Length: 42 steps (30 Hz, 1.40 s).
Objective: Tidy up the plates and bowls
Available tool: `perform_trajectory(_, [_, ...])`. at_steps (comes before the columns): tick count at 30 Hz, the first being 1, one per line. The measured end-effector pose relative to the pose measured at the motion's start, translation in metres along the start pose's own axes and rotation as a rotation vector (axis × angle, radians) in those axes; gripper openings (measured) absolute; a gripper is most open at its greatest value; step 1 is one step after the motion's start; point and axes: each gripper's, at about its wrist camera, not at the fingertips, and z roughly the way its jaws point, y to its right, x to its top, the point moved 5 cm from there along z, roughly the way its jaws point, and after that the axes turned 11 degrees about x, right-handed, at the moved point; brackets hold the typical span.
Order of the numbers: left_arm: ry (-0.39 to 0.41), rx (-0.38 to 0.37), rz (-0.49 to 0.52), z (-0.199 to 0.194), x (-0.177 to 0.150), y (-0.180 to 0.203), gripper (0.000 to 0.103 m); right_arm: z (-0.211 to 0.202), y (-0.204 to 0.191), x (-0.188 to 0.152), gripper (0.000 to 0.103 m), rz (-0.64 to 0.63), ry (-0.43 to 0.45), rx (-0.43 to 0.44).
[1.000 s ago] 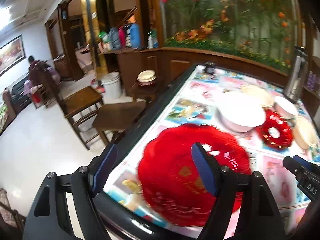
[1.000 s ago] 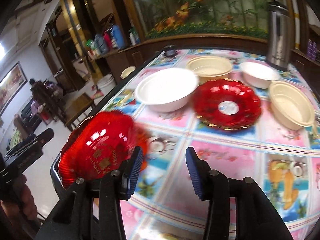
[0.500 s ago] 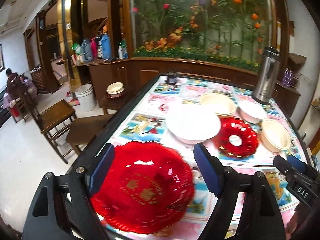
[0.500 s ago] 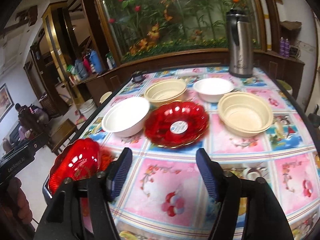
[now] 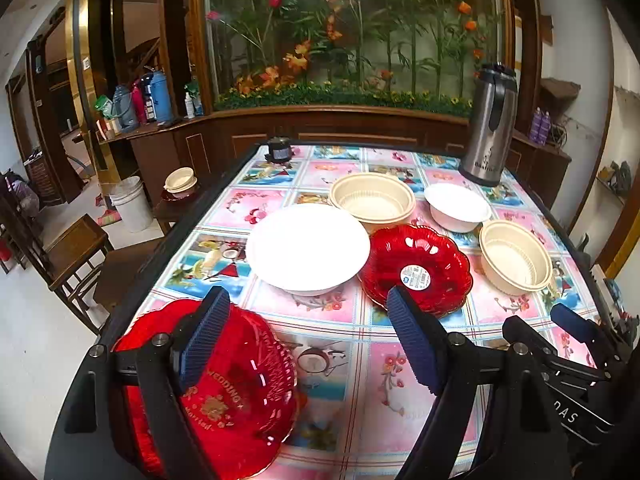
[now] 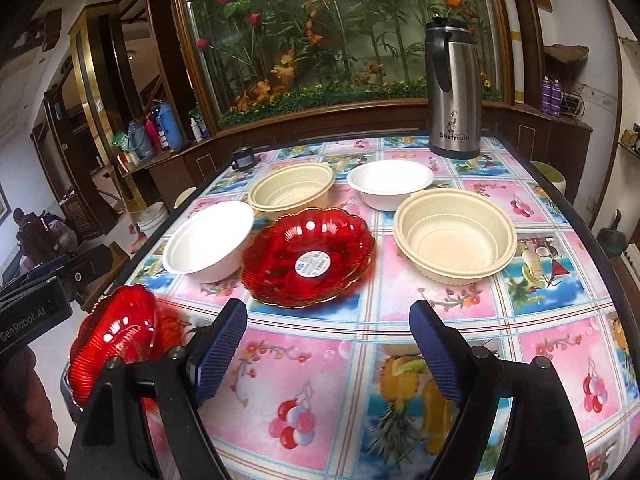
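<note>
Now both hand-held grippers hold nothing, near desk edge.
Your left hand-held gripper (image 5: 308,344) gapes; right hand-held gripper (image 6: 330,350) is opening. Left one's nearer the corner red plate (image 5: 240,384); second red plate (image 6: 308,256) lies ahead. Count: two red plates, two white bowls, two cream bowls.

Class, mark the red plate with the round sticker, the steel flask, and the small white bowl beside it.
red plate with the round sticker (image 6: 280,268): right wrist view, inner floor.
steel flask (image 6: 454,92): right wrist view, body.
small white bowl (image 6: 390,180): right wrist view, inside.

Right tool (image 6: 328,350) opening, empty, above floral tablecloth (image 6: 332,408) before red plate (image 6: 308,256).
</note>
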Motion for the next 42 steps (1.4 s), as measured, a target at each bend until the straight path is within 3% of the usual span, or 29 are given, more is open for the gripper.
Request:
perform_trajectory(6, [-0.086,-0.037,0.023,0.024,-0.008,0.019,0.081,0.011,0.012,-0.002,0.085,0.018,-0.015,0.001])
perform_trajectory(12, [-0.171,-0.125,0.084,0.042,-0.043,0.051,0.081,0.014,0.029,-0.007,0.085,0.051,-0.019,-0.015])
perform_trajectory(16, [-0.199,-0.162,0.121,0.050,-0.066,0.072,0.081,0.010,0.044,-0.012,0.085,0.081,-0.006,-0.033])
perform_trajectory(20, [-0.159,-0.154,0.134,0.056,-0.080,0.084,0.081,0.001,0.058,-0.017,0.087,0.123,0.028,-0.055])
perform_trajectory(23, [-0.219,-0.188,0.141,0.062,-0.084,0.094,0.081,-0.003,0.065,-0.020,0.087,0.144,0.045,-0.065])
perform_trajectory(33, [-0.123,-0.155,0.107,0.058,-0.053,0.100,0.081,-0.005,0.059,-0.011,0.087,0.088,0.059,-0.098])
perform_trajectory(37, [-0.022,-0.104,0.093,0.059,-0.036,0.098,0.082,0.000,0.052,-0.005,0.087,0.045,0.072,-0.109])
perform_trajectory(42, [0.047,-0.051,0.057,0.073,-0.026,0.091,0.082,0.007,0.055,-0.001,0.087,0.023,0.131,-0.152])
